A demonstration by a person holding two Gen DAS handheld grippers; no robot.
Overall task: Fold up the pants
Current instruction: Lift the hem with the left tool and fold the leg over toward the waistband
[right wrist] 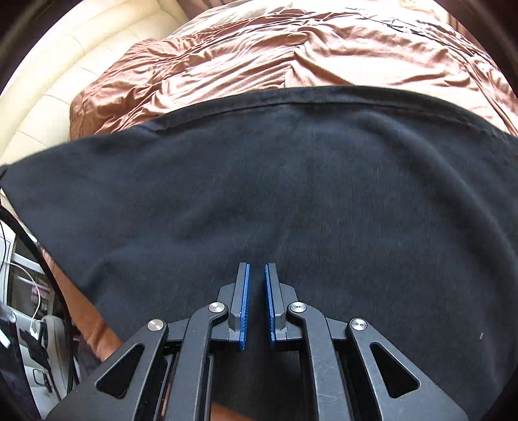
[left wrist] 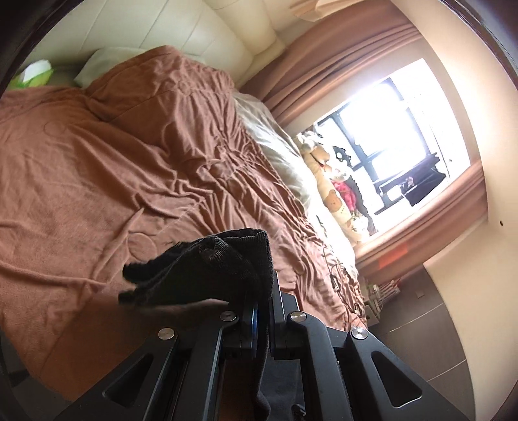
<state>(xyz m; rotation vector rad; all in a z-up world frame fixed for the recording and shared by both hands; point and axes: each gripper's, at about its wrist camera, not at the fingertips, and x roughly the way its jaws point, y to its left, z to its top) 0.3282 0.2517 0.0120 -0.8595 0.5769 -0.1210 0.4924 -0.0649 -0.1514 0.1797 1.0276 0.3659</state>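
The black pants lie spread flat across the brown bedspread in the right wrist view, a seam running along their far edge. My right gripper hovers just over the pants, its blue pads a small gap apart with nothing between them. In the left wrist view my left gripper is shut on a bunched end of the black pants, lifted above the brown bedspread. Cloth hangs down between the fingers.
A cream padded headboard and a white pillow stand at the bed's far end. A window with brown curtains and stuffed toys lies beyond the bed. A bedside unit with cables is at the left.
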